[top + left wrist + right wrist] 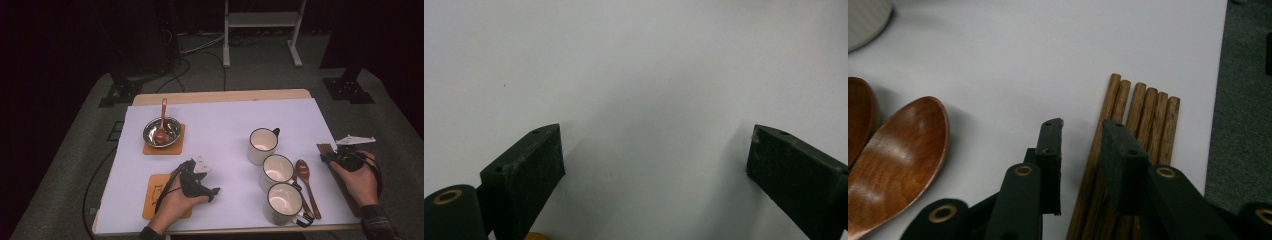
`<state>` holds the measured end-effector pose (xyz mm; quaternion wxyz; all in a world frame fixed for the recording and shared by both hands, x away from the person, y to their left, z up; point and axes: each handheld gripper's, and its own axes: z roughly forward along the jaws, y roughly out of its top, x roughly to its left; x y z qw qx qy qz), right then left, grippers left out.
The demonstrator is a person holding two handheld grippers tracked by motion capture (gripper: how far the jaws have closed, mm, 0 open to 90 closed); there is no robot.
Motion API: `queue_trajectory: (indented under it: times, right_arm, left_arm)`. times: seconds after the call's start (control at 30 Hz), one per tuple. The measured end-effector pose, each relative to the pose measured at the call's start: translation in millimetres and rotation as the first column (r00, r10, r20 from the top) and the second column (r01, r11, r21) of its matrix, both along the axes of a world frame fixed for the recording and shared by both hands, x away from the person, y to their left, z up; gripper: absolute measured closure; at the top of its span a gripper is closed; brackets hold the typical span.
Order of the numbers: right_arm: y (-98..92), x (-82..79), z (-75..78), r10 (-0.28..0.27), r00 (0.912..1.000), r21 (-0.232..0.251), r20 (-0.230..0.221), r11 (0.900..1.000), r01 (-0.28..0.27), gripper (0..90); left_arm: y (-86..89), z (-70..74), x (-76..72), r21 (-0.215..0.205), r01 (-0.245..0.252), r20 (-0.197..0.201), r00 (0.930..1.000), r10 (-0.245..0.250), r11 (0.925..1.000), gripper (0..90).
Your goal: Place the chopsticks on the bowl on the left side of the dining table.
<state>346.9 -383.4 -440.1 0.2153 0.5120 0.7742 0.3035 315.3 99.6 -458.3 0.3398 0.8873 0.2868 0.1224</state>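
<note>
The right claw point(1080, 135) has narrowed around one chopstick point(1098, 145) at the desk's right edge, not yet lifted; the left claw point(654, 160) gapes wide, empty.

You can read no text, brand, number or sign anywhere on this table. The closest thing to a mark is a faint dark line drawing on the orange coaster point(159, 192) under your left hand, at about seven o'clock on the white table cover point(220, 120); it is too small to make out as letters or a figure.
</note>
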Motion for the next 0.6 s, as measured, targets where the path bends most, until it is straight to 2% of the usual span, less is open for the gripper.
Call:
queue_trajectory:
  times: [0.6]
  right_arm:
    - [2.7,1.5,-3.8,-0.001,0.9999,-0.047,-0.017,0.999,0.001,77.3]
  left_arm:
    - [-0.1,0.1,-0.1,0.002,0.0,0.001,1.0,0.0,1.0,6.9]
